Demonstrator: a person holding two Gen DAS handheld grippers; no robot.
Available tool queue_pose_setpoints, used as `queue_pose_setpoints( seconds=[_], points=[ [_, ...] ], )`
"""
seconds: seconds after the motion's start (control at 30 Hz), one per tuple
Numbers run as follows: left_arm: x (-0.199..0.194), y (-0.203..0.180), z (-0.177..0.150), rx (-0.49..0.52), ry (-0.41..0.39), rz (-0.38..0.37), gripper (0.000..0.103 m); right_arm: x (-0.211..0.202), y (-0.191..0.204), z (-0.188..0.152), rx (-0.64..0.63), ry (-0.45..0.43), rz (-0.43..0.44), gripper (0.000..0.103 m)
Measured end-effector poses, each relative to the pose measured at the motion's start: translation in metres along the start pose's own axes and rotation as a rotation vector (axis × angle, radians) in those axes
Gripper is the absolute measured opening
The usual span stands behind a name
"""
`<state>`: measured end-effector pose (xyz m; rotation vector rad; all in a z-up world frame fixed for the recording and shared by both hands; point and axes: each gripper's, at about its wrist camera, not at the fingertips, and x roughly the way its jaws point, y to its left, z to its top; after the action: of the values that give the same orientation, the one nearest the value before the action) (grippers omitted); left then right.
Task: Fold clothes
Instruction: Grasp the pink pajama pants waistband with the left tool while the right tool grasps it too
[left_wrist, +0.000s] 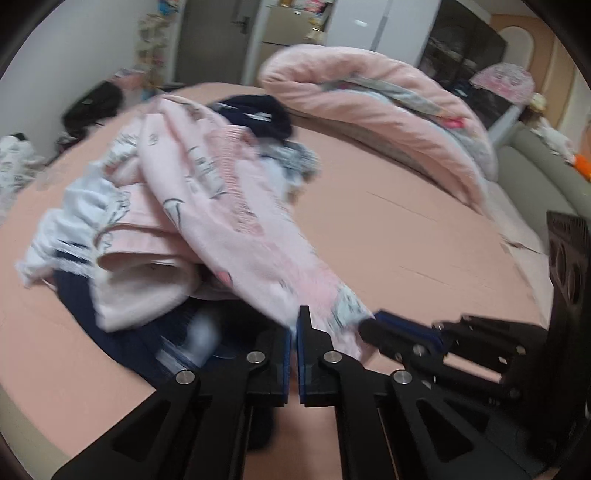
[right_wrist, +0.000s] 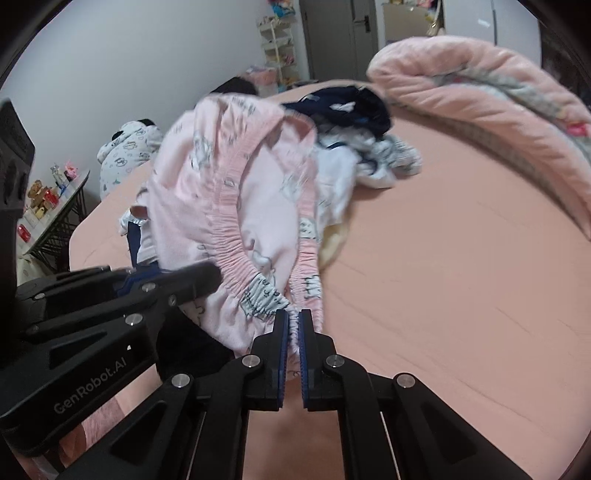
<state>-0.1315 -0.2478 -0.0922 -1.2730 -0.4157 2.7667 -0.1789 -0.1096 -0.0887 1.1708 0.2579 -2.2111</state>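
The right hand-held gripper (right_wrist: 293, 325) is clamped on the elastic waistband of the pink printed pants (right_wrist: 236, 206). The left hand-held gripper (left_wrist: 297, 332), beside it, pinches the same garment's edge (blurred here). The pants drape back onto a clothes pile (left_wrist: 110, 221) on the pink bed (right_wrist: 461, 295).

A wide bed with a pink sheet (right_wrist: 461, 295) fills the near scene. A rolled pink quilt (left_wrist: 388, 110) lies along its far right. Beyond stand a plain pale wall (right_wrist: 129, 66), a grey door (right_wrist: 332, 40) and a white wardrobe (left_wrist: 362, 26). At the left, a small side table (right_wrist: 55, 206) holds clutter. A grey padded headboard (left_wrist: 535, 162) curves at the right.
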Motion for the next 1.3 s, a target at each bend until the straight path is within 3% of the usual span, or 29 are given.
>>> queue_pose_setpoints(
  seconds=[0.13, 0.27, 0.33, 0.47, 0.57, 0.7, 0.77, 0.87, 1.03, 1.07, 1.1, 1.13, 1.2, 1.23, 1.3],
  points=[
    [0.005, -0.046, -0.020, 0.096, 0.043, -0.020, 0.002, -0.045, -0.025, -0.026, 0.028, -0.015, -0.063, 0.003],
    [0.015, -0.050, -0.044, 0.012, 0.108, -0.029, 0.002, -0.073, -0.056, -0.054, 0.124, 0.004, -0.092, 0.003],
    [0.018, -0.058, -0.055, 0.013, 0.132, -0.051, 0.002, -0.086, -0.067, -0.063, 0.137, -0.003, -0.132, 0.003],
    [0.020, -0.085, -0.074, 0.051, 0.162, -0.070, 0.002, -0.104, -0.088, -0.085, 0.174, 0.022, -0.120, 0.003],
    [0.026, -0.076, -0.070, -0.064, 0.141, -0.034, 0.004, -0.105, -0.100, -0.099, 0.222, 0.062, -0.080, 0.003],
    [0.042, -0.070, -0.058, -0.098, 0.123, 0.062, 0.027, -0.102, -0.106, -0.100, 0.239, 0.057, -0.064, 0.007],
    [0.045, -0.061, -0.051, -0.111, 0.114, 0.080, 0.030, -0.087, -0.107, -0.095, 0.237, 0.065, -0.048, 0.025],
    [0.047, -0.034, -0.045, -0.166, 0.094, 0.114, 0.040, -0.052, -0.098, -0.082, 0.239, 0.091, -0.004, 0.037],
    [0.076, -0.004, -0.044, -0.213, 0.137, 0.093, 0.037, 0.014, -0.087, -0.071, 0.256, 0.163, 0.025, 0.062],
    [0.082, 0.000, -0.044, -0.215, 0.148, 0.088, 0.037, 0.030, -0.089, -0.072, 0.280, 0.192, 0.031, 0.062],
    [0.088, 0.003, -0.044, -0.219, 0.163, 0.060, 0.030, 0.046, -0.090, -0.072, 0.304, 0.221, 0.037, 0.059],
    [0.090, 0.001, -0.045, -0.216, 0.172, 0.039, 0.016, 0.049, -0.090, -0.073, 0.306, 0.223, 0.054, 0.044],
    [0.092, -0.002, -0.047, -0.202, 0.185, 0.004, 0.009, 0.053, -0.089, -0.074, 0.304, 0.222, 0.090, 0.018],
    [0.090, -0.008, -0.048, -0.171, 0.177, 0.011, 0.006, 0.046, -0.089, -0.079, 0.290, 0.218, 0.069, 0.010],
    [0.085, -0.021, -0.053, -0.142, 0.177, -0.007, 0.005, 0.030, -0.091, -0.088, 0.259, 0.208, 0.021, 0.009]
  ],
)
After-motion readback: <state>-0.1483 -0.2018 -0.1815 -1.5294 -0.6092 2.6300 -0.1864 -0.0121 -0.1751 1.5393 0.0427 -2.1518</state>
